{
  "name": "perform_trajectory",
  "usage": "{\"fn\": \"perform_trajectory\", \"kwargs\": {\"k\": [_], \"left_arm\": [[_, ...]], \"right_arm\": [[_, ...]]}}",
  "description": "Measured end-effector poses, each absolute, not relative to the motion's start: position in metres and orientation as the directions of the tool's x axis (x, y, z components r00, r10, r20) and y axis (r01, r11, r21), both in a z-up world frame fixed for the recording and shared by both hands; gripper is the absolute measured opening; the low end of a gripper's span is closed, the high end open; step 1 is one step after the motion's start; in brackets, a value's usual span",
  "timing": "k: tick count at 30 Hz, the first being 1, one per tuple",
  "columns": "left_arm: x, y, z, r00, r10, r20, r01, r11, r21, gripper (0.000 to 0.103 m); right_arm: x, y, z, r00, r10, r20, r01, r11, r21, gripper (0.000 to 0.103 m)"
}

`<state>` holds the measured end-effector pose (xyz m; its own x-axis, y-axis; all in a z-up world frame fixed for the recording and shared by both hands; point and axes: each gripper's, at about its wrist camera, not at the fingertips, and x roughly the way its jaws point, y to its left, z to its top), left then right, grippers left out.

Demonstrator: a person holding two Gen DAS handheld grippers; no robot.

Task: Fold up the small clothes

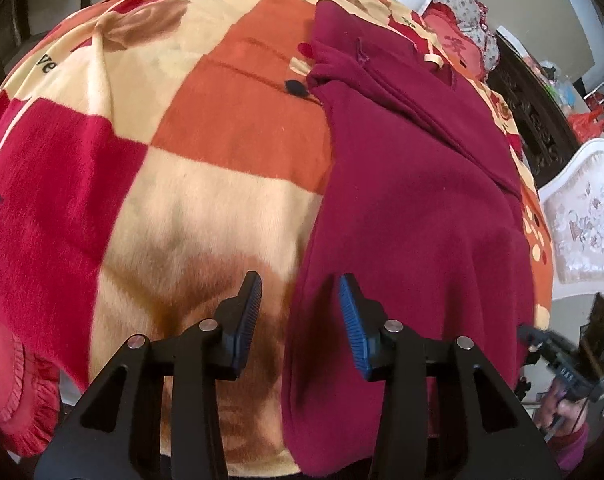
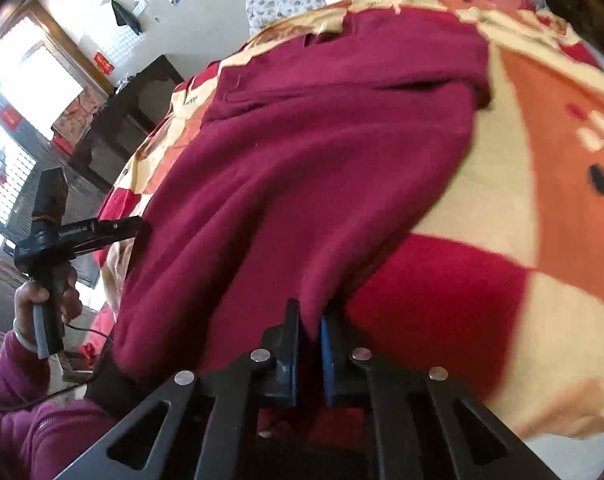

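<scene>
Pinching the near hem of the maroon garment [image 2: 310, 160] firmly, the right gripper [image 2: 310, 344] should lift evenly while the left gripper [image 1: 300, 320], wide apart beside its edge, takes hold, the cloth lying long over the checked blanket [image 1: 206, 128].

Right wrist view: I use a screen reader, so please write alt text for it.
The right tool is shut on the near edge of a dark red garment lying across a checked red, orange and cream blanket. At left, a hand holds the other tool beside the bed.
</scene>
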<state>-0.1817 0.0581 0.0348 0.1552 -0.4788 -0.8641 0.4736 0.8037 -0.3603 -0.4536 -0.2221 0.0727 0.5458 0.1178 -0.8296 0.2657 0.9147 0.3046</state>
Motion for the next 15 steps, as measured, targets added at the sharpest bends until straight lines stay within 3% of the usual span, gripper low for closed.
{"fn": "perform_trajectory", "kwargs": {"k": [3,6,10,12,15], "left_arm": [[-0.186,0.063,0.037,0.146,-0.493,-0.858,0.472,0.796,-0.378,0.04],[-0.194,0.062,0.036,0.129,-0.511,-0.85,0.481,0.781,-0.397,0.04],[-0.207,0.063,0.032,0.095,-0.497,-0.863,0.508,0.77,-0.387,0.04],[-0.213,0.068,0.027,0.088,-0.486,-0.87,0.504,0.775,-0.382,0.04],[-0.219,0.072,0.021,0.086,-0.485,-0.87,0.498,0.777,-0.384,0.04]], "right_arm": [[-0.481,-0.251,0.081,0.543,0.072,-0.837,0.341,0.892,0.297,0.007],[-0.495,-0.27,0.064,0.54,0.15,-0.828,0.393,0.826,0.405,0.007],[-0.505,-0.269,0.057,0.561,0.185,-0.807,0.419,0.777,0.469,0.023],[-0.511,-0.267,0.056,0.582,0.255,-0.773,0.39,0.746,0.54,0.046],[-0.509,-0.255,0.045,0.536,0.284,-0.795,0.383,0.758,0.528,0.047]]}}
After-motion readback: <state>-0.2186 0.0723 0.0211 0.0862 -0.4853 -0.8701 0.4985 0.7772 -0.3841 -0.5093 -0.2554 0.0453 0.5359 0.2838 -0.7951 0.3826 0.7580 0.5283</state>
